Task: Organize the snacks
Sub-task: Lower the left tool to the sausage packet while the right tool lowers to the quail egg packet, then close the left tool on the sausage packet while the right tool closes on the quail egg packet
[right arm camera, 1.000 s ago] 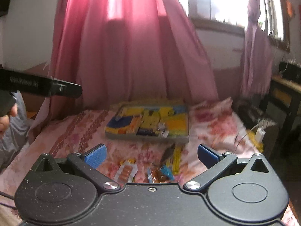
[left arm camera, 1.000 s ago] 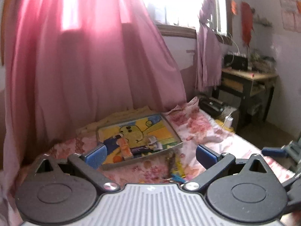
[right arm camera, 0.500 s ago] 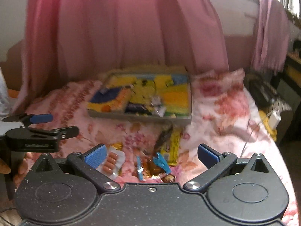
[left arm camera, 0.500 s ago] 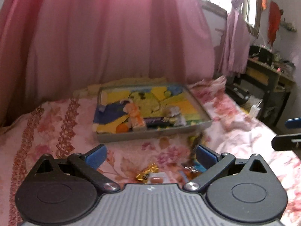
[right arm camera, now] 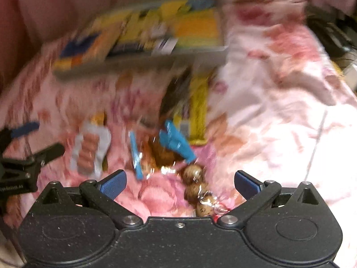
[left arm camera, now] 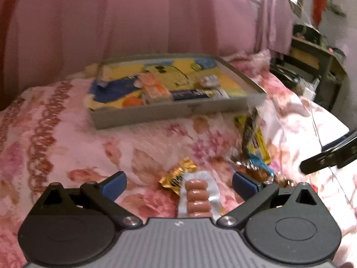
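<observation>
A home bedroom: a bed (left arm camera: 67, 134) under a pink floral sheet, pink curtains (left arm camera: 133, 17) behind it, a cluttered desk (left arm camera: 316, 51) alongside.

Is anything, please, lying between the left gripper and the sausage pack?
Nothing visible does: the left gripper is open, with the sausage pack lying directly between its fingers; a gold wrapper sits just beside it.

Nothing here comes out readable for me. The gold wrapper (left arm camera: 177, 175) just ahead of my left tongs (left arm camera: 178, 184) carries dark lettering, too smeared to make out. The dark blue packet (left arm camera: 191, 94) in the tray (left arm camera: 142, 114) bears pale print I cannot read. My other tool's arm (right arm camera: 13, 186) shows small white lettering, blurred beyond reading.
</observation>
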